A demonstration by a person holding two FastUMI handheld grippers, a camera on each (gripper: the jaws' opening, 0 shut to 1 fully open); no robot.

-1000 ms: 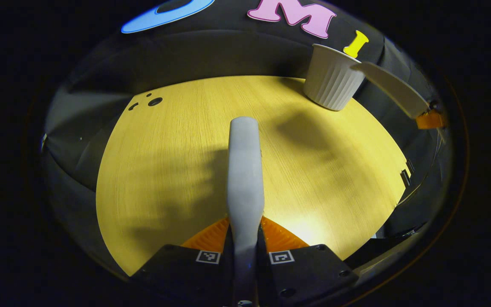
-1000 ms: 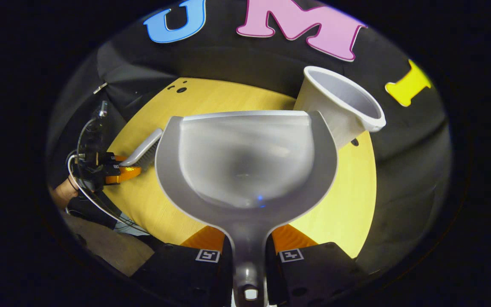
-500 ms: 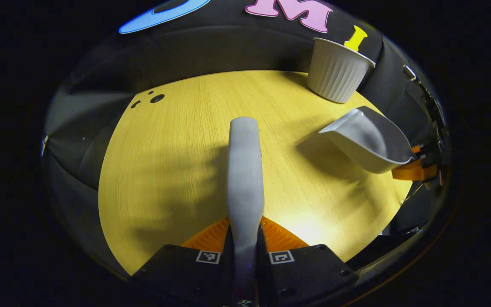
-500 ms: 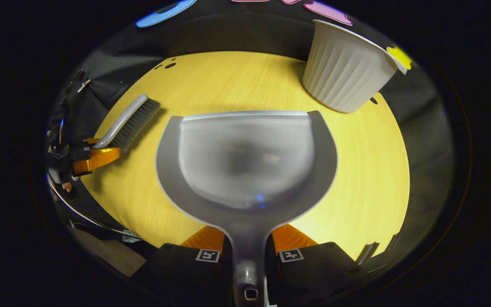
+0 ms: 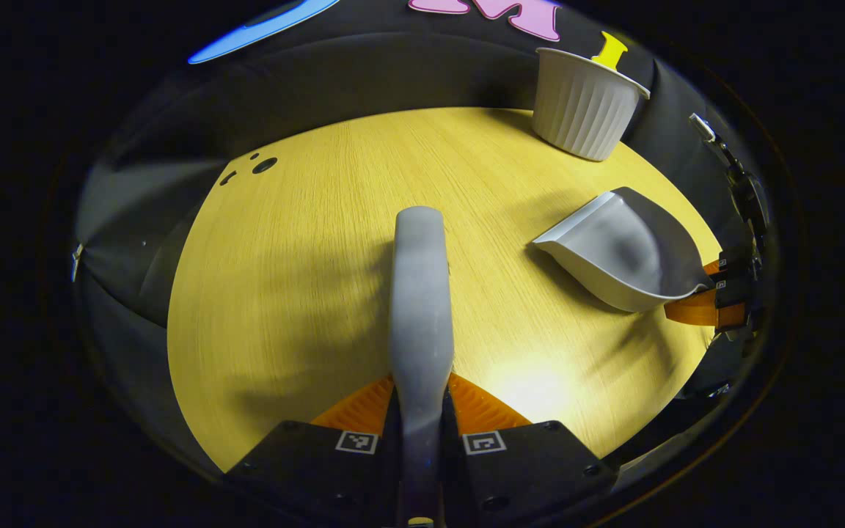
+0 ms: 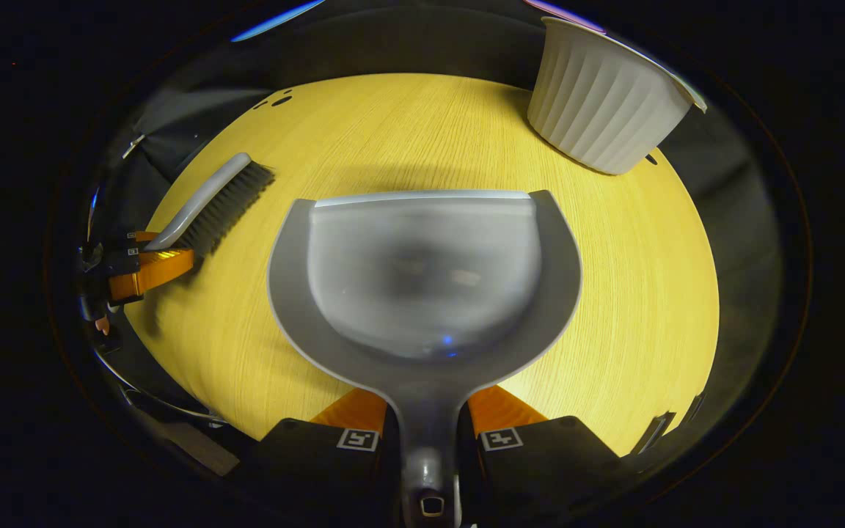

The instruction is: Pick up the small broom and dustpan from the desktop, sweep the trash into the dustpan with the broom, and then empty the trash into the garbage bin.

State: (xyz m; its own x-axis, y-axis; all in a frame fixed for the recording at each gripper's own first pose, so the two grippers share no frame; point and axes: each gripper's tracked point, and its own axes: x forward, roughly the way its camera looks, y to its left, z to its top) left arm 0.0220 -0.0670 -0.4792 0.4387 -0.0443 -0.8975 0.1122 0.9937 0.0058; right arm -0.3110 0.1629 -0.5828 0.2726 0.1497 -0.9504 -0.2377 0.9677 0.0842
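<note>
Both tools are in hand, and the dustpan (image 6: pixel 422 279) looks empty, with no trash that I can make out on the desk (image 5: pixel 305 242). That reads to me as the tail end of the job: the emptying seems done, and what is left is likely setting the tools down.

The right gripper (image 6: pixel 426 440) is clenched on the dustpan's handle, both fingers pressed against it, the pan reaching straight out ahead. In the left gripper view the pan (image 5: pixel 624 249) hangs low over the right side of the desk, its mouth turned toward the middle and its front lip dipped toward the wood. Whether that lip touches the surface, I cannot tell.

The left gripper (image 5: pixel 420 440) is grasping the broom (image 5: pixel 420 308) by its handle, fingers tight on either side. In the right gripper view the broom (image 6: pixel 213 198) sits at the desk's left edge, bristles pointing down at the wood, with the orange fingers (image 6: pixel 151 268) behind it.

The garbage bin (image 6: pixel 606 110), white and ribbed, stands upright at the far right corner, well apart from the broom and beyond the pan.

Next move, by my judgement: bring each tool level, lower it until it rests flat, then let go gently so nothing slides off the edge.
</note>
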